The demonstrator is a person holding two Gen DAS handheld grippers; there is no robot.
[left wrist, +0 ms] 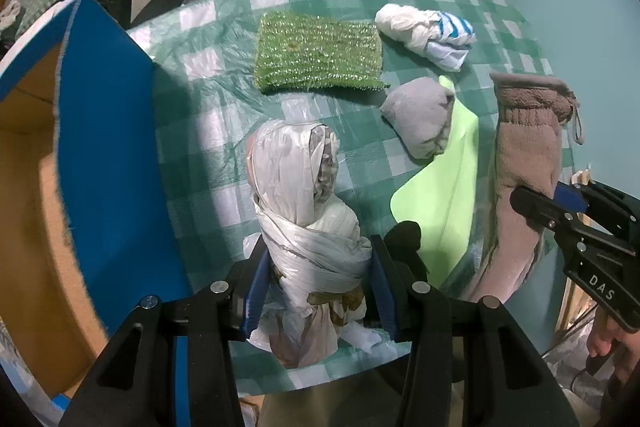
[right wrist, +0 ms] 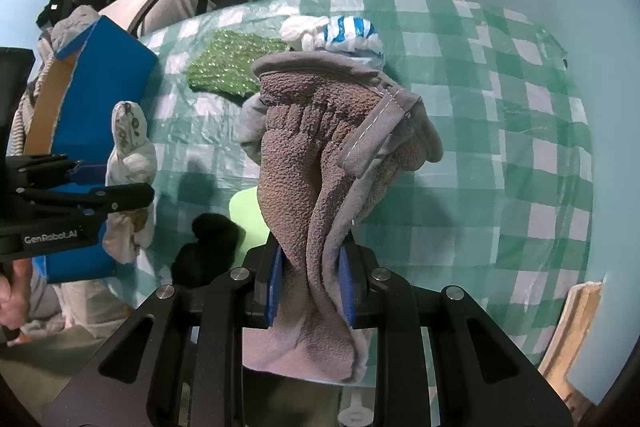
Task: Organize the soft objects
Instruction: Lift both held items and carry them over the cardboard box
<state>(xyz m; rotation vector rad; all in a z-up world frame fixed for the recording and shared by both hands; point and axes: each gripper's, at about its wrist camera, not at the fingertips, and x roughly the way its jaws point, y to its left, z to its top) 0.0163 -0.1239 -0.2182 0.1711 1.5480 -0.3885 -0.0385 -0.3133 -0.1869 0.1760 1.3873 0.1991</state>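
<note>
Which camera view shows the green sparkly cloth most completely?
The left wrist view: the green sparkly cloth lies flat on the checkered table, its whole outline visible. In the right wrist view, the brown fleece glove in the right claw hides part of it.

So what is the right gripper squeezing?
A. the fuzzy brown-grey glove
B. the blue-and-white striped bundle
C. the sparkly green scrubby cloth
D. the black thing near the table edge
A. The right gripper has its blue pads pinched on the fuzzy brown-grey glove, which stands up between them, while the sparkly green cloth and the striped bundle lie on the checked table, and the left gripper clamps a knotted plastic bag.
</note>
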